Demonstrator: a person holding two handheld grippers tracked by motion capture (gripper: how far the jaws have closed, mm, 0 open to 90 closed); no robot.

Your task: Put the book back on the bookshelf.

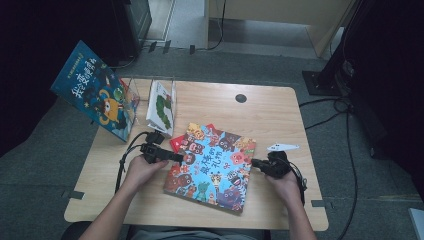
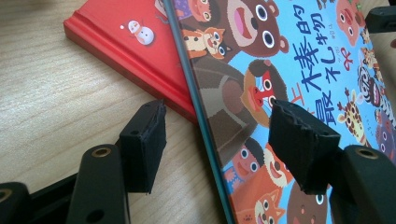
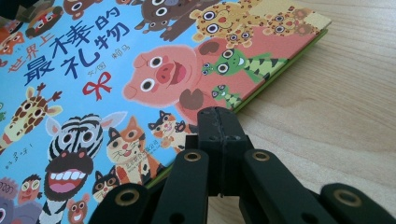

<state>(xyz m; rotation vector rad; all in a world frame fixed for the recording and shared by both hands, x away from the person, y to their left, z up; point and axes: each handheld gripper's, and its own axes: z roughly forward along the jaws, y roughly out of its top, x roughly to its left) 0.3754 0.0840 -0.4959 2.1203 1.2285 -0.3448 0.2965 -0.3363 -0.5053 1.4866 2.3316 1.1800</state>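
Left gripper (image 2: 217, 140): jaws spread, straddling the left edge of the blue hardcover animal picture book (image 1: 212, 167), pads clear of it. The book lies flat mid-table, overlapping a red hardcover book (image 2: 133, 42). Right gripper (image 3: 218, 122): jaws pressed together, empty, against the book's right edge. Step in hand: repositioning; next, close the left jaws on the cover edge

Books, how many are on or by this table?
4. An animal book lies flat in the middle, a red book partly under it, a caterpillar book stands in the clear rack, and a blue book leans at the left. More may be hidden.
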